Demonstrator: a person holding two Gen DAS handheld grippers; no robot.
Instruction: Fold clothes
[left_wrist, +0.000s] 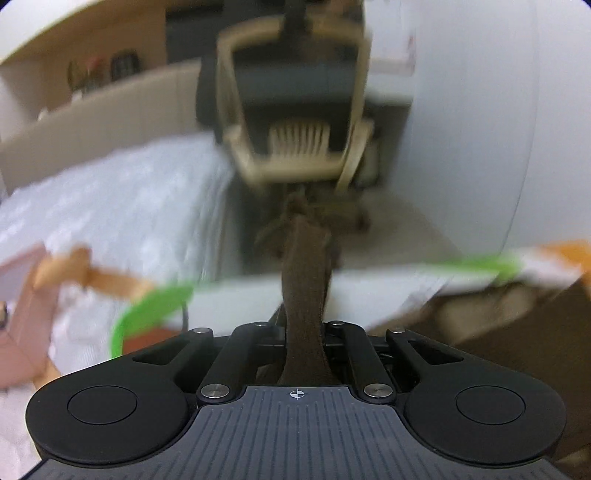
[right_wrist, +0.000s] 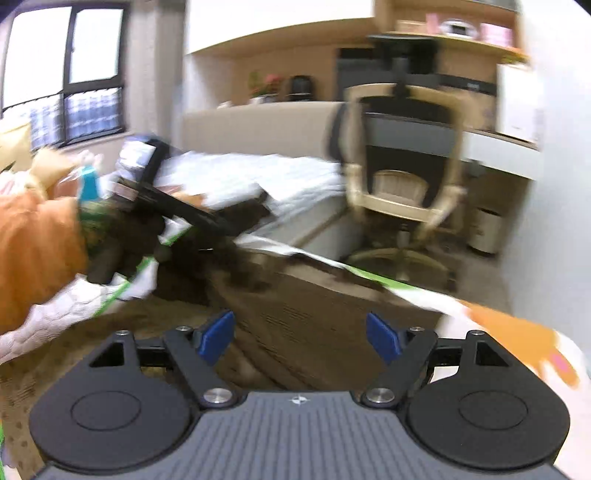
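Left gripper (left_wrist: 303, 328) jaws clamped on one brown garment (left_wrist: 304, 266); right gripper (right_wrist: 300, 336) jaws apart, empty.

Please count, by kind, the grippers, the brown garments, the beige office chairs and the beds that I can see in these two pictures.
Grippers: 2, the left gripper shut on cloth, the right gripper open.
Brown knitted garment: 1.
Beige mesh-back office chair: 1.
Bed with white quilted cover: 1.
Total: 5.
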